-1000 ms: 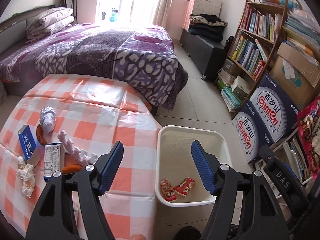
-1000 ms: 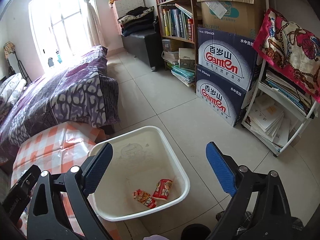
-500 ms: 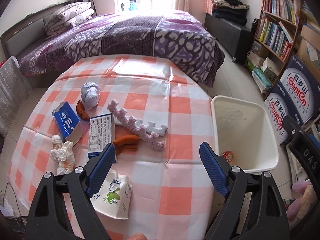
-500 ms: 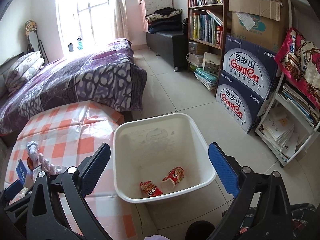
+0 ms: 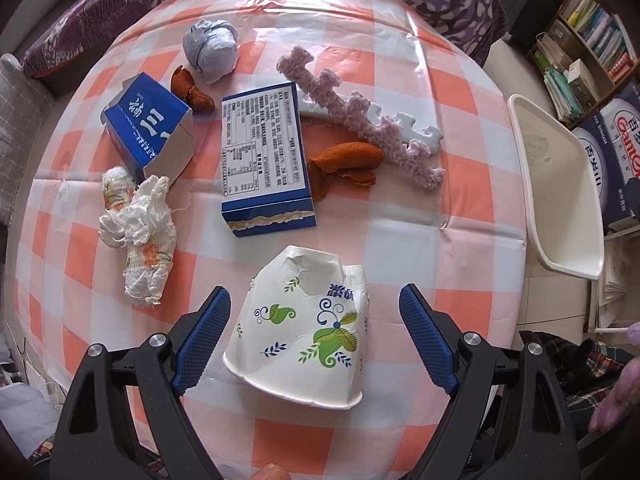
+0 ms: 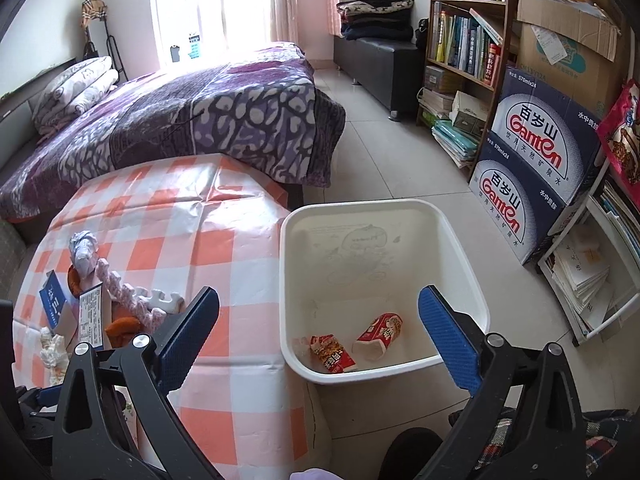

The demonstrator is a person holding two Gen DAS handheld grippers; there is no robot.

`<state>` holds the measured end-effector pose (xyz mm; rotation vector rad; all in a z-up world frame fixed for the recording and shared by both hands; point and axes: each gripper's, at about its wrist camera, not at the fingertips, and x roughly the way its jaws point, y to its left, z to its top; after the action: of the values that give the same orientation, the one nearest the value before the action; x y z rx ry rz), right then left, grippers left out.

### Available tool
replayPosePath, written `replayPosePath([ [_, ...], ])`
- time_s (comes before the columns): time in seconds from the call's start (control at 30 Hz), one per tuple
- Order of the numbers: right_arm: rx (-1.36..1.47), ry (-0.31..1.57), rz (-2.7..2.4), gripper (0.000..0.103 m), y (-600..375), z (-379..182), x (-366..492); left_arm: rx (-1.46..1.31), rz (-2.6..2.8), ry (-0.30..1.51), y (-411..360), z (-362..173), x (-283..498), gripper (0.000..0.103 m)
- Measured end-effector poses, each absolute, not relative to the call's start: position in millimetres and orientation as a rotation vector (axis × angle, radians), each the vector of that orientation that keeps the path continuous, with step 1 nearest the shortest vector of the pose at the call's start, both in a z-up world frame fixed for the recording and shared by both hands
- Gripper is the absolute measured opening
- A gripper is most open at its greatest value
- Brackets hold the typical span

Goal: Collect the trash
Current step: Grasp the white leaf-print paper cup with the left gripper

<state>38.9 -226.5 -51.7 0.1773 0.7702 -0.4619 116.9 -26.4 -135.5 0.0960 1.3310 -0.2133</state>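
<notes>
While left gripper (image 5: 314,334) fingers gape, crushed paper cup (image 5: 302,330) between, untouched, right gripper (image 6: 318,338) spread

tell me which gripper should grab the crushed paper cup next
Left. The left gripper is open with its jaws either side of the crushed paper cup on the table. The right gripper is open over the bin, away from the cup.

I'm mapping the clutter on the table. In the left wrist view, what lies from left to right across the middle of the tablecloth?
Crumpled white tissue → open blue carton → flat blue box → orange peel → pink and white foam strip → white trash bin, off the table's right edge.
</notes>
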Motion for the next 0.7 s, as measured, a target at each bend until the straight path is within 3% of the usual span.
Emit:
replayPosePath([
  [0.37,0.128,0.856,-0.403,0.096,-196.3,-66.3,63.2,0.065,-0.256,1.433,-8.0,-154.5,112.0,0.084],
  [0.7,0.156,0.923,-0.366,0.096,-178.3,-79.6,84.4,-0.04,-0.27,1.328,32.8,-116.8,101.5,0.067],
])
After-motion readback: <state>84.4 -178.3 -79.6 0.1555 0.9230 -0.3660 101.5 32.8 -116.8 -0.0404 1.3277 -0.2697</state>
